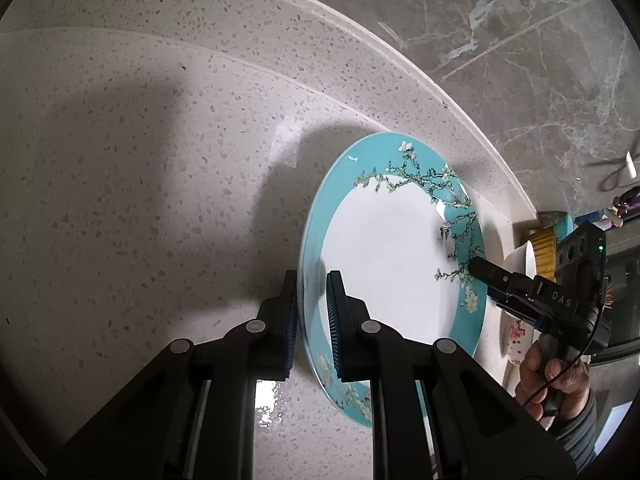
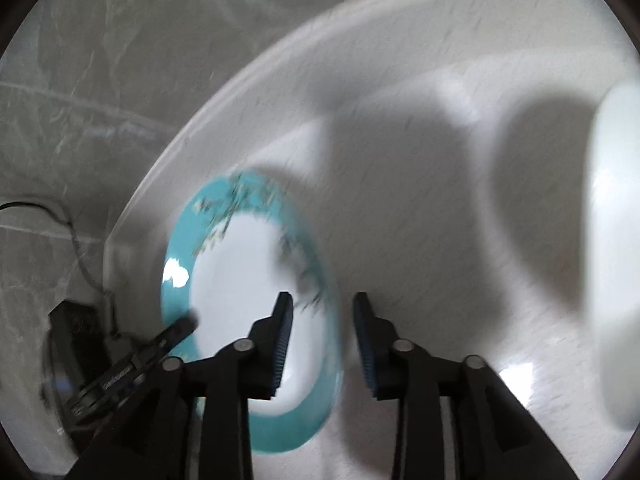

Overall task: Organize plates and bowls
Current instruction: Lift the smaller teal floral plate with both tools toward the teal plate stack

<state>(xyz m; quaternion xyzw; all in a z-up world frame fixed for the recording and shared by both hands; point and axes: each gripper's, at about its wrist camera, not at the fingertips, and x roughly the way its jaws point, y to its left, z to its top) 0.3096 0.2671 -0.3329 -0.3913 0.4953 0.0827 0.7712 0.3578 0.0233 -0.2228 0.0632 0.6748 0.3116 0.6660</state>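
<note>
A teal plate (image 1: 384, 248) with a white centre and blossom branches lies on the speckled white counter (image 1: 140, 160). My left gripper (image 1: 312, 300) has its jaws around the plate's near-left rim, one pad each side. My right gripper (image 1: 478, 266) shows at the plate's right rim. In the blurred right wrist view the right gripper (image 2: 322, 336) is open, its jaws straddling the plate's (image 2: 240, 280) right rim without closing on it. The left gripper's fingers (image 2: 180, 330) show there on the plate's left rim.
A white bowl (image 2: 616, 260) stands at the right edge of the right wrist view. Another white dish (image 1: 526, 258) and a flowered dish (image 1: 516, 336) sit beyond the plate in the left wrist view. The grey marble floor (image 1: 520, 40) lies past the counter's edge.
</note>
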